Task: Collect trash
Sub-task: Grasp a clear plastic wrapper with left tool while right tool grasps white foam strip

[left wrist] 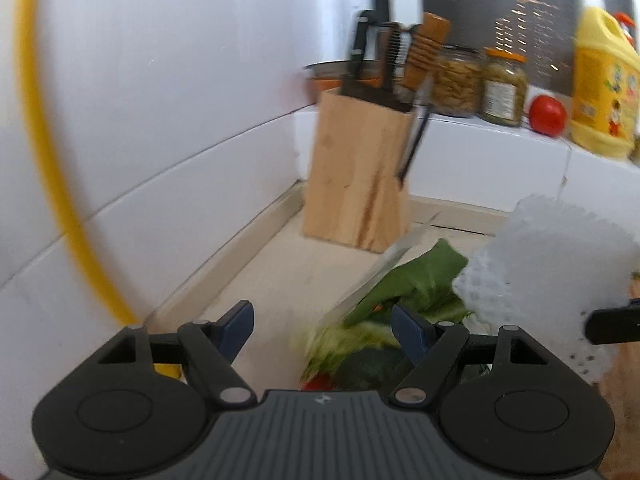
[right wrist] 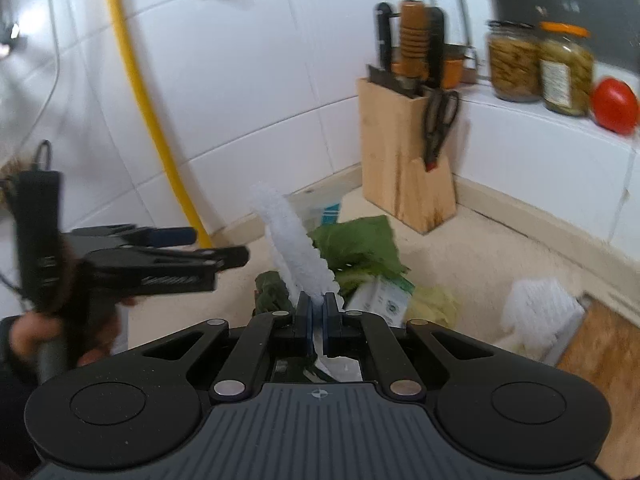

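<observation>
My right gripper (right wrist: pixel 316 308) is shut on a strip of white foam netting (right wrist: pixel 294 248) that stands up from between its pads. In the left wrist view the same white netting (left wrist: pixel 548 264) hangs at the right, above the counter. Below it lies a heap of trash: green leaves (right wrist: pixel 360 246), a small carton (right wrist: pixel 382 298) and a pale cabbage piece (right wrist: pixel 434 304). My left gripper (left wrist: pixel 322 330) is open with nothing between its fingers, and the green leaves (left wrist: pixel 416 284) lie just ahead of its right finger. It also shows from the side as the left gripper (right wrist: pixel 192 248), held by a hand (right wrist: pixel 36 328).
A wooden knife block (left wrist: pixel 356 172) with knives and scissors stands in the corner. Two jars (left wrist: pixel 480 84), a tomato (left wrist: pixel 548 114) and a yellow bottle (left wrist: pixel 604 84) stand on the raised ledge. Another white netting piece (right wrist: pixel 536 312) lies by a wooden board (right wrist: pixel 600 352). A yellow hose (right wrist: pixel 140 92) runs down the tiled wall.
</observation>
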Demonstrator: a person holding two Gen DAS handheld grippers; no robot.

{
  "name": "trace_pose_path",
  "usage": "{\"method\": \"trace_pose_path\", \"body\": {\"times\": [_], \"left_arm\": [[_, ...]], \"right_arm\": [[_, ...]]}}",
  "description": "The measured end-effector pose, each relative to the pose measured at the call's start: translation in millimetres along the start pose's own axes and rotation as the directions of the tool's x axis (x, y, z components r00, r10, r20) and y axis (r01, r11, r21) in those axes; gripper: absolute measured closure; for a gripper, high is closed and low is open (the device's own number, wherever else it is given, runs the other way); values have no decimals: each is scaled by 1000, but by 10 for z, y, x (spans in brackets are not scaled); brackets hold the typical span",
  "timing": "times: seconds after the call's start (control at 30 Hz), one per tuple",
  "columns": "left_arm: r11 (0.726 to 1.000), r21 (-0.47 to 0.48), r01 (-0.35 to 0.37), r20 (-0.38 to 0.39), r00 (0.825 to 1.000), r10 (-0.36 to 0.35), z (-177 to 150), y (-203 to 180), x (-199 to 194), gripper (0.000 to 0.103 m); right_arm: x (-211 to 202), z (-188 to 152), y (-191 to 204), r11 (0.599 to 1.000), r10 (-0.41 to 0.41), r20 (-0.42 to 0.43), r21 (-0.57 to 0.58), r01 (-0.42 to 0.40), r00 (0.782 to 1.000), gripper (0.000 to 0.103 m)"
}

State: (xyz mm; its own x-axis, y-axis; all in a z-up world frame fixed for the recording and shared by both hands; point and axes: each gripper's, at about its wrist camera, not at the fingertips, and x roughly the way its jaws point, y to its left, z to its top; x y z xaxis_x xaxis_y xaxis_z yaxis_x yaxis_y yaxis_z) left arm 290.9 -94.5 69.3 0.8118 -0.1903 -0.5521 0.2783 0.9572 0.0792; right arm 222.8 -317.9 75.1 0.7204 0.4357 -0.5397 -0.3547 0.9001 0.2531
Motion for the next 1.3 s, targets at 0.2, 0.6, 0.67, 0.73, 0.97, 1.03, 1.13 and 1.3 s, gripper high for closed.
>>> {"method": "trace_pose_path", "body": {"times": [0.2,0.6,0.67,0.73,0.97,1.03,1.13,1.3], "left_arm": [[990,139,33,32,999,-38,129,-171,211,32],[996,-21,86,-65,994,-88,233,-61,422,100],[992,-64,107,-52,992,-111,209,0,303,100],[990,-88,112,-31,993,-115,186,46,137,100],[987,-105,122,11,992,-122,-188,9,-460,100],[991,-80,110,10,994,-109,-367,-74,-574,100],[995,-43,92,-5,996,-92,-641,-171,-654,99],[999,0,39,-25,999,-39,-905,-258,-605,81]], "right_arm": [[-18,-69,-208,997,17,-1,74,-17,1000,97],[28,-94,-325,990,43,9,132,-44,999,96],[-2,-94,-314,989,47,18,139,-49,999,96],[-38,-89,-292,988,53,31,144,-57,998,97],[-127,-164,-69,988,84,27,129,-87,996,97],[-129,-257,-2,987,77,3,139,-77,997,97],[-121,-446,128,992,29,-39,120,-24,999,97],[7,-720,287,995,-25,-103,92,35,994,95]]}}
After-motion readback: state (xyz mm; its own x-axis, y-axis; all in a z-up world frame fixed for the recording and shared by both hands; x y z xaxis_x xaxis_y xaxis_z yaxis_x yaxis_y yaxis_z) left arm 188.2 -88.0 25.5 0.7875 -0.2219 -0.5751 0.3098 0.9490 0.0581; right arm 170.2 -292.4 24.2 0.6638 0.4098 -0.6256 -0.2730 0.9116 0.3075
